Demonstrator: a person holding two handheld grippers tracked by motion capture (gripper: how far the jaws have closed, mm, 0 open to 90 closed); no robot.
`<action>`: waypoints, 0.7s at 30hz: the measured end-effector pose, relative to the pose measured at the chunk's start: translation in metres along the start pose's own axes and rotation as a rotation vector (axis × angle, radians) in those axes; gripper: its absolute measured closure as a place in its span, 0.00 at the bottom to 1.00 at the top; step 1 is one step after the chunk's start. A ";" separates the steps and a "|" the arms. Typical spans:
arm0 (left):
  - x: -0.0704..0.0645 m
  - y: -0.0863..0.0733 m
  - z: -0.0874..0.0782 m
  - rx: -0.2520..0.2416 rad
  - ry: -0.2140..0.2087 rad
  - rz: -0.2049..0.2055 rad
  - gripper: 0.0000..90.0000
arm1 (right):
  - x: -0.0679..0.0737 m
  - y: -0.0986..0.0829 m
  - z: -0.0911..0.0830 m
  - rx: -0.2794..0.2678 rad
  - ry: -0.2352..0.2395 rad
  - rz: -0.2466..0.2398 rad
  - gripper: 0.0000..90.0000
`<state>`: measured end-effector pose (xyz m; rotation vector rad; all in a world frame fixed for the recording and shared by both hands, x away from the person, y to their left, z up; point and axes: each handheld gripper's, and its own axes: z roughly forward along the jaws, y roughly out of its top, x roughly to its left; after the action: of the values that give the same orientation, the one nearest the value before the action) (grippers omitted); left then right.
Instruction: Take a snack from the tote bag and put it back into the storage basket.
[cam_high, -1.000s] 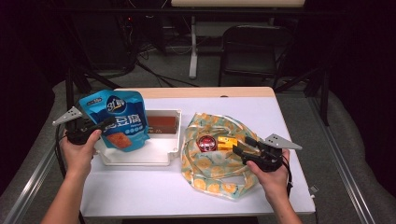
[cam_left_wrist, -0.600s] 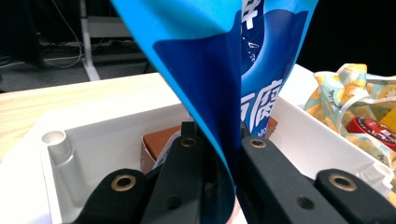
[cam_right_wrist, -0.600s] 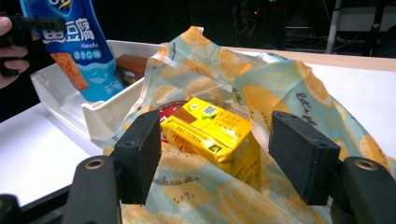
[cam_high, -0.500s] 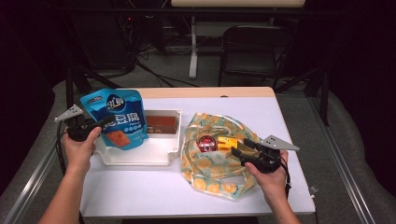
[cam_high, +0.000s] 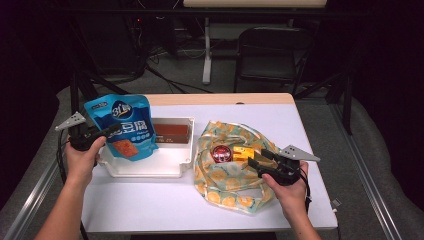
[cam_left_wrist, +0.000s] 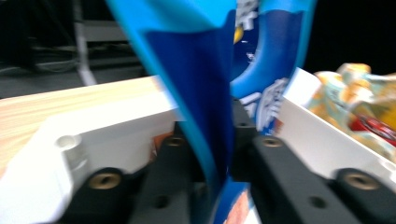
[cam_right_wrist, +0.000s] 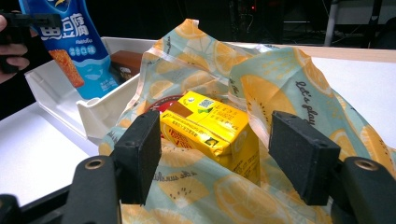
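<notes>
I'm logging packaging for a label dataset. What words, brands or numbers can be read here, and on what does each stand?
"Let's play": cursive print on the lemon-print bag, right gripper view.
"豆腐": white characters on the blue snack pouch; the character before them is partly cut off.
"3" with further letters: round logo on the same pouch, too blurred to read in full.
Yellow carton: small print and code square, too small to read.
Red round tin: label unreadable.

High view overlooks the table (cam_high: 300, 125); both gripper views sit close, low.
</notes>
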<state>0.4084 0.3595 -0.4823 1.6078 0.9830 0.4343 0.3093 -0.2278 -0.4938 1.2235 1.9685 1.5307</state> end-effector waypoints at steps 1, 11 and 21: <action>0.000 -0.001 -0.001 -0.005 0.012 -0.012 0.72 | 0.000 0.000 0.000 0.000 -0.001 0.001 0.38; -0.018 -0.008 -0.008 0.046 0.104 -0.038 0.37 | -0.001 -0.001 -0.001 0.003 0.000 0.001 0.37; -0.042 -0.017 -0.028 0.026 0.169 -0.061 0.14 | -0.005 0.002 -0.006 -0.009 -0.012 0.004 0.36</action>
<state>0.3576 0.3442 -0.4805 1.5794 1.1660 0.5237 0.3081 -0.2351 -0.4909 1.2308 1.9501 1.5292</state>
